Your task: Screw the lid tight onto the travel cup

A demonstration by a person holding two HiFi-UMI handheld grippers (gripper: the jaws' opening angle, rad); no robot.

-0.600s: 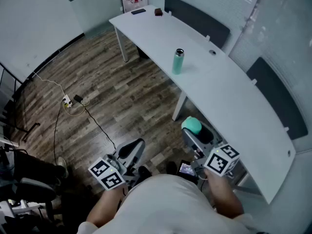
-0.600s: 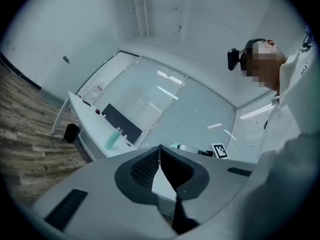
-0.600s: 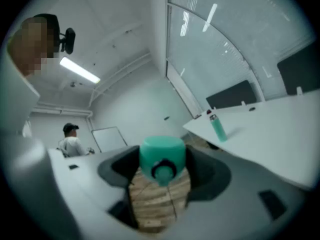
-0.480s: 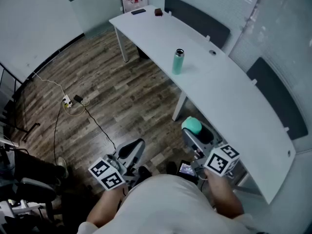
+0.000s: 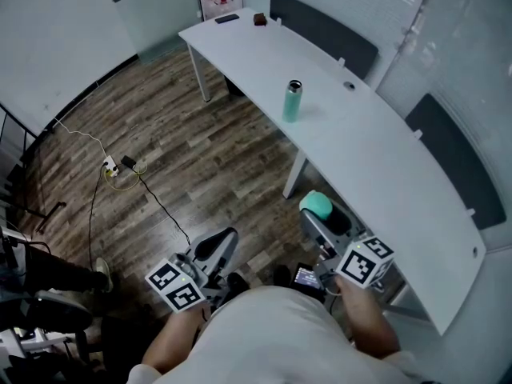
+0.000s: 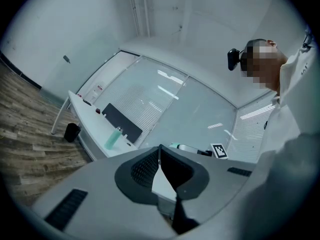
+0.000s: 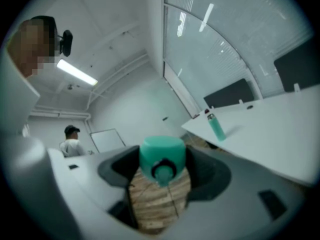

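Currently right tongs (image 7: 160, 175) clamp the teal lid (image 7: 161, 154) by its sides; left tongs (image 6: 160, 152) clenched, empty. The travel cup (image 5: 293, 101) stands upright on the white bench (image 5: 376, 160), well apart from both. Lid looks light, hard, smooth plastic, likely slippery; cup best gripped around its mid-body.

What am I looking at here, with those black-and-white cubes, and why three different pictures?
No robot here: a person holds a hand-held clamp, called a gripper, in each hand; the patterned cubes are part of them. One picture comes from a camera on the person's head, looking down; the other two come from cameras riding on the grippers. The left gripper is closed and empty. The right gripper clamps a teal lid. On the long white table stands the green travel cup, away from both grippers, waiting for that lid.
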